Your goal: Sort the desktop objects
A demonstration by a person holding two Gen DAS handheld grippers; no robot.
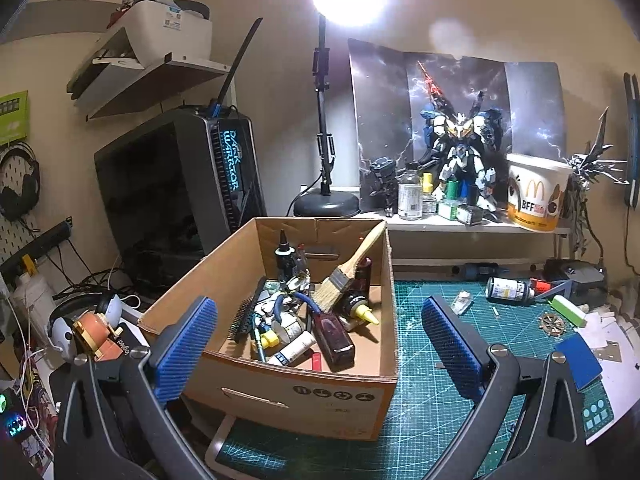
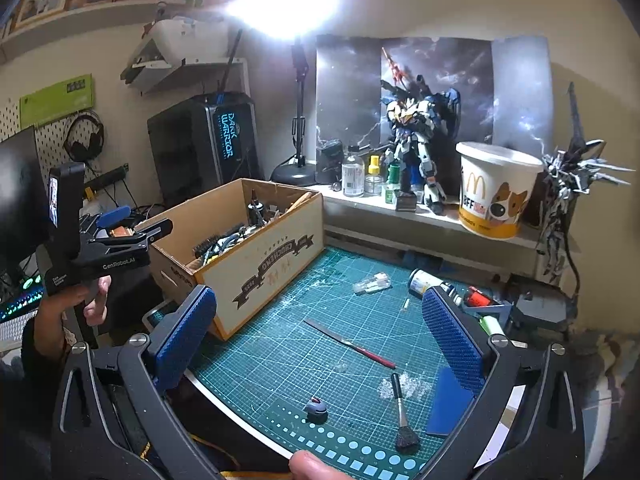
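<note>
A cardboard box stands on the green cutting mat, holding a paintbrush, a dark bottle, a black comb and several small bottles. My left gripper hangs open over the box's near wall, nothing between its blue pads. My right gripper is open above the mat, where a metal file, a small black brush, a tiny purple part, a blue card and a clear vial lie. The box sits to its left.
A raised shelf at the back carries bottles, a robot model and a paper bucket. A lamp base and a PC tower stand behind the box. A hand holds the left gripper. A paint jar lies at the mat's far right.
</note>
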